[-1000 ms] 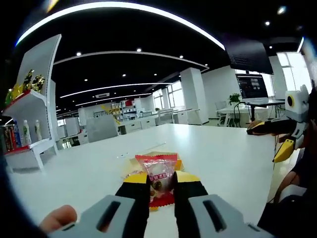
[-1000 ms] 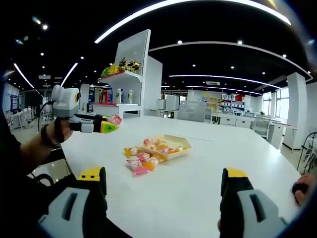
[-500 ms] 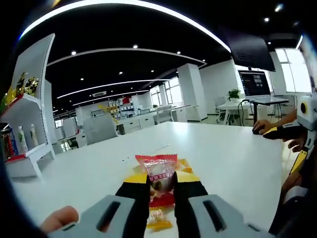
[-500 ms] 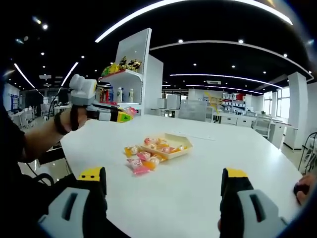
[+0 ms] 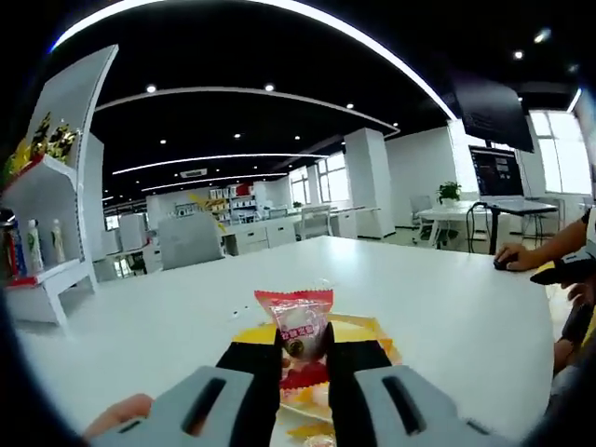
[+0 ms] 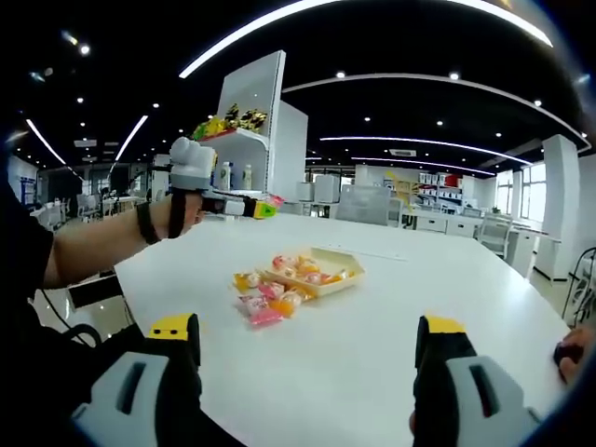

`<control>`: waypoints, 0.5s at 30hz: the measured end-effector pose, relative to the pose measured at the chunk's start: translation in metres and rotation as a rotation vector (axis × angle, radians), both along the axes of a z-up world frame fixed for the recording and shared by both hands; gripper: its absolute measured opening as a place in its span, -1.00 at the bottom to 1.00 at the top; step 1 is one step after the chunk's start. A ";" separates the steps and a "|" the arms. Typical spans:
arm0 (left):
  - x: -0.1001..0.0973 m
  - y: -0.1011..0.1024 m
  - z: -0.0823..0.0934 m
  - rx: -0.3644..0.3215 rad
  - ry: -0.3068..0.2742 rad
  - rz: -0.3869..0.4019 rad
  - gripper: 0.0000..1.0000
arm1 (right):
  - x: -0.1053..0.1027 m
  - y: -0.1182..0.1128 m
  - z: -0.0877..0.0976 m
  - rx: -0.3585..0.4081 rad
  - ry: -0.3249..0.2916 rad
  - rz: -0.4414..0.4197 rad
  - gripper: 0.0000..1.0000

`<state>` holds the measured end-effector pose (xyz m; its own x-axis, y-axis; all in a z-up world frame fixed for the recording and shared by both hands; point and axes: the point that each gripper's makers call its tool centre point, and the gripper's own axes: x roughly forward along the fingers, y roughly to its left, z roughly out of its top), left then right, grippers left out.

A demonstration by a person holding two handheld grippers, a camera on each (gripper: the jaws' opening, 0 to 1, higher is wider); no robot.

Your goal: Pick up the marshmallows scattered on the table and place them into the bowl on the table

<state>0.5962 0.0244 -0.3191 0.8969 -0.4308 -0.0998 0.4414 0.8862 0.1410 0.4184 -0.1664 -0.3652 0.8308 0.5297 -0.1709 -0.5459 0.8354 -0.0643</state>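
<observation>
White worktop (image 6: 391, 326): left tongs (image 5: 304, 352) clench a light, crinkly wrapped marshmallow (image 5: 296, 321) mid-wrapper above the tray-like bowl (image 6: 317, 277); right tongs (image 6: 307, 346) released.

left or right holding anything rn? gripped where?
The left gripper is shut on a wrapped marshmallow, pinched across the lower part of its pink wrapper, top sticking up. The right gripper is open and holds nothing.

White tabletop (image 6: 391, 317): one shallow yellow bowl (image 6: 328, 276) holding wrapped marshmallows; loose wrapped marshmallows (image 6: 264, 304) scattered just beside the bowl's near-left side, some touching its rim.
</observation>
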 end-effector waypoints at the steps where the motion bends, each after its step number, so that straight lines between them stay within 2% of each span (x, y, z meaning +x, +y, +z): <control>1: 0.005 0.001 -0.003 0.011 -0.003 0.011 -0.64 | 0.000 -0.001 -0.001 -0.002 0.002 -0.002 0.86; 4: 0.023 0.003 -0.009 0.003 -0.013 0.017 -0.63 | 0.001 -0.002 -0.002 -0.007 0.005 -0.005 0.86; 6: 0.023 0.001 -0.010 -0.038 -0.030 0.020 -0.63 | 0.000 -0.001 0.000 -0.005 0.003 -0.006 0.86; 10: 0.043 -0.002 -0.022 -0.080 -0.003 0.023 -0.63 | 0.003 -0.003 0.001 -0.005 0.000 -0.009 0.86; 11: 0.043 -0.002 -0.026 -0.085 -0.005 0.022 -0.63 | 0.003 -0.003 0.000 -0.006 0.002 -0.010 0.86; 13: 0.040 -0.002 -0.030 -0.120 -0.048 0.015 -0.63 | 0.003 -0.003 0.000 -0.007 0.005 -0.009 0.86; 15: 0.046 0.002 -0.035 -0.124 -0.065 0.019 -0.63 | 0.002 -0.004 0.002 -0.009 0.001 -0.010 0.86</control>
<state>0.6422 0.0265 -0.3539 0.9079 -0.4189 0.0116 0.4176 0.9068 0.0580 0.4208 -0.1699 -0.3635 0.8356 0.5202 -0.1766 -0.5379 0.8400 -0.0708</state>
